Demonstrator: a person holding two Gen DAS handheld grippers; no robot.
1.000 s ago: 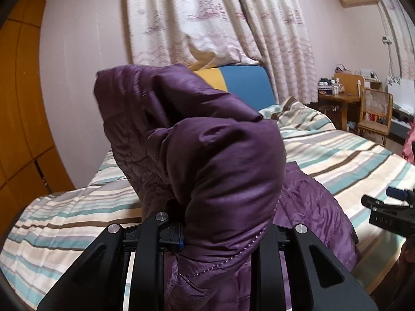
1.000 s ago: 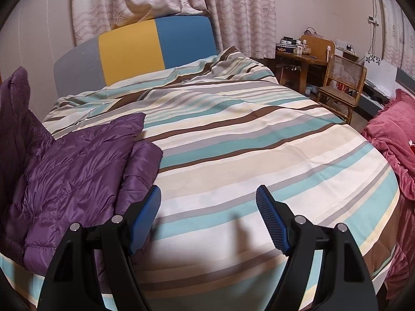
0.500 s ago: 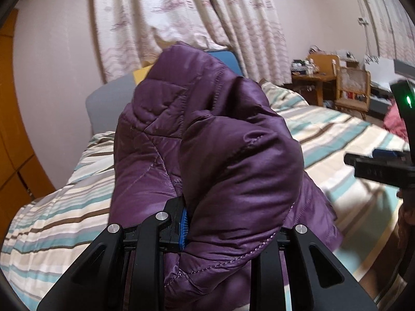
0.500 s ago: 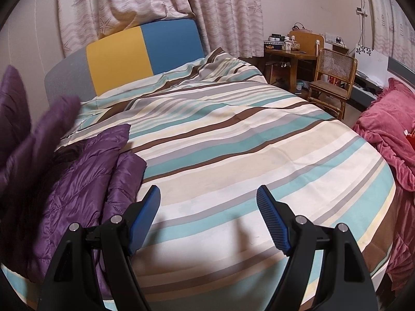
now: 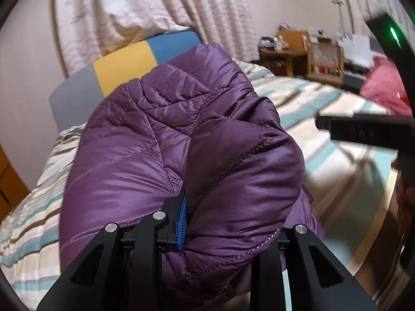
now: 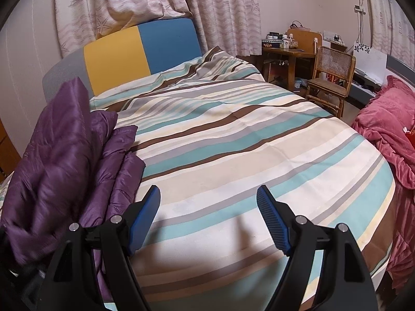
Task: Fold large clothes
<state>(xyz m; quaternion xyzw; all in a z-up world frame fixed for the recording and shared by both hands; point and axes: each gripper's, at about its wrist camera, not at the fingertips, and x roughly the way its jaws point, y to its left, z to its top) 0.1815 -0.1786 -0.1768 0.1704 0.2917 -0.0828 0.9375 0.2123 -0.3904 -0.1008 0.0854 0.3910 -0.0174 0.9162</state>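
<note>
Garment: quilted purple down jacket of shiny nylon, at the left edge of the bed; one padded part lifted and bunched, the rest lying on the cover.
Left gripper: black, blue-padded, clamped tight on a fold of the jacket; fabric bulges over both fingers and hides the right one.
Right gripper: jaws wide apart, nothing between them, hovering over bare bedcover just beside the jacket's right edge.
Support: bed with cream, teal, brown and grey striped cover; grey, yellow and blue panelled headboard at the far edge.
Progress: judged early to middle; one part appears to be carried over the body, no flat, squared bundle visible. Laying the part down, folding further and smoothing remain.
Surroundings: patterned curtains; wooden desk and cane chair beyond the far right corner; pink blanket past the right edge.
Writing: none legible; raised lettering on the other gripper's body in the left view is too blurred to read.
</note>
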